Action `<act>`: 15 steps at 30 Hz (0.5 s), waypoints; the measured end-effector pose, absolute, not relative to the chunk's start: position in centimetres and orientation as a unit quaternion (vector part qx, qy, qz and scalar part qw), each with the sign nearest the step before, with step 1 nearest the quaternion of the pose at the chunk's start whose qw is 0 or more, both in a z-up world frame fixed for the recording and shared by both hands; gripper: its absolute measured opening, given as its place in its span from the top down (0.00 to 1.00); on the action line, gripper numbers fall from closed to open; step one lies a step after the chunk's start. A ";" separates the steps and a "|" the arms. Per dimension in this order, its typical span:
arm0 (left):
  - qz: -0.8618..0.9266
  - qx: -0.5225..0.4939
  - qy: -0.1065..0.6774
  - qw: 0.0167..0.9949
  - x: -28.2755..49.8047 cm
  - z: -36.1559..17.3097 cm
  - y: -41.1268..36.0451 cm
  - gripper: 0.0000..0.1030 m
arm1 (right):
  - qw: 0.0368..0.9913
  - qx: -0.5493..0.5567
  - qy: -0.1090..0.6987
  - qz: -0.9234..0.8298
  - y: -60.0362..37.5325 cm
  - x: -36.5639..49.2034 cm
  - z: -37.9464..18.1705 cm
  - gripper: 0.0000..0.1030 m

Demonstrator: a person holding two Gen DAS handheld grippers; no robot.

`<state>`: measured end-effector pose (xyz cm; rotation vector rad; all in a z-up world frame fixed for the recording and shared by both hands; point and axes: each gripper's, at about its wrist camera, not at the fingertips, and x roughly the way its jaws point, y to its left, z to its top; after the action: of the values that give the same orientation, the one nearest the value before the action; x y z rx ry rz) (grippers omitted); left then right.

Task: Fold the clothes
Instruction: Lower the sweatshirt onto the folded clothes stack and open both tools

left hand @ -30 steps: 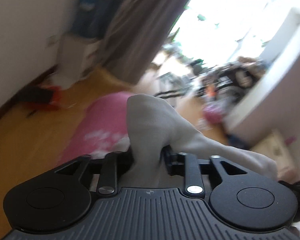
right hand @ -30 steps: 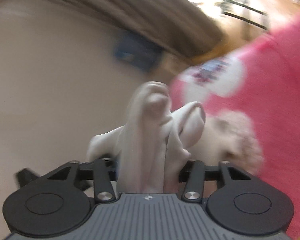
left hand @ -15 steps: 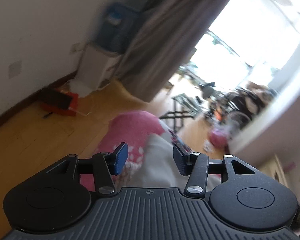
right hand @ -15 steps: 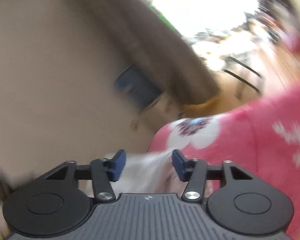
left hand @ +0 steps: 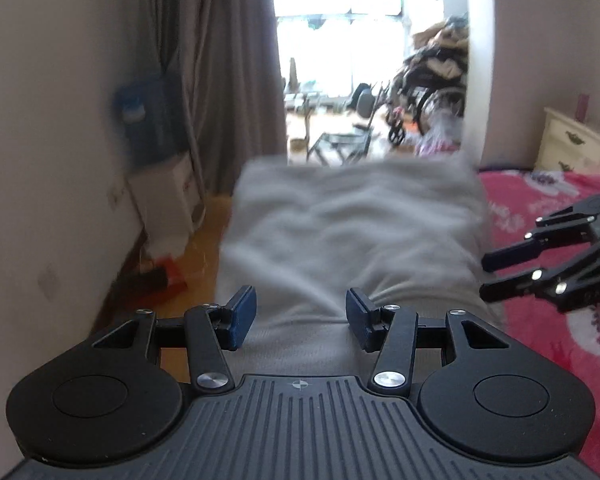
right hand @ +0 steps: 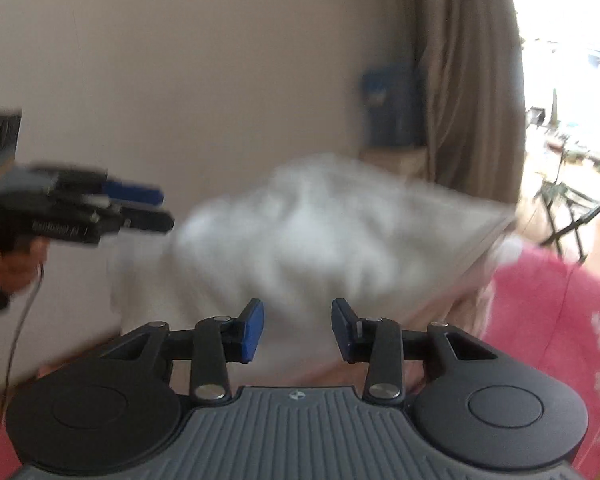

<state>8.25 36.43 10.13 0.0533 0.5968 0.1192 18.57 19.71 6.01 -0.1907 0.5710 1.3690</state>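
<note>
A pale grey-white garment [left hand: 352,232] lies spread and blurred on the left edge of the pink flowered bed [left hand: 548,216], just ahead of my left gripper [left hand: 302,316], which stands open with nothing between its blue pads. My right gripper [right hand: 298,330] is open too, with the same garment [right hand: 320,236] in front of it. Each gripper shows in the other's view: the right gripper [left hand: 500,276] at the garment's right side, the left gripper [right hand: 160,210] at its left side, held by a hand [right hand: 12,260].
A wooden floor [left hand: 196,248] runs left of the bed, with a white box [left hand: 164,196], a red item [left hand: 168,276], a blue container [left hand: 148,116] and grey curtains [left hand: 220,72]. A bright doorway shows a folding chair [left hand: 340,140] and clutter. A cream cabinet [left hand: 572,144] stands right.
Both grippers were shut on the garment one second ago. They have opened and let it go, and it has dropped onto the bed in front of them.
</note>
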 end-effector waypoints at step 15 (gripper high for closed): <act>0.177 -0.229 0.340 0.895 26.5 6.5 43.0 0.45 | 0.736 0.329 0.402 0.433 17.3 31.7 1.2 0.59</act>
<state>26.53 42.95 6.47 -0.4746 0.7055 0.3674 31.65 17.34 1.21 0.7233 0.8833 0.9514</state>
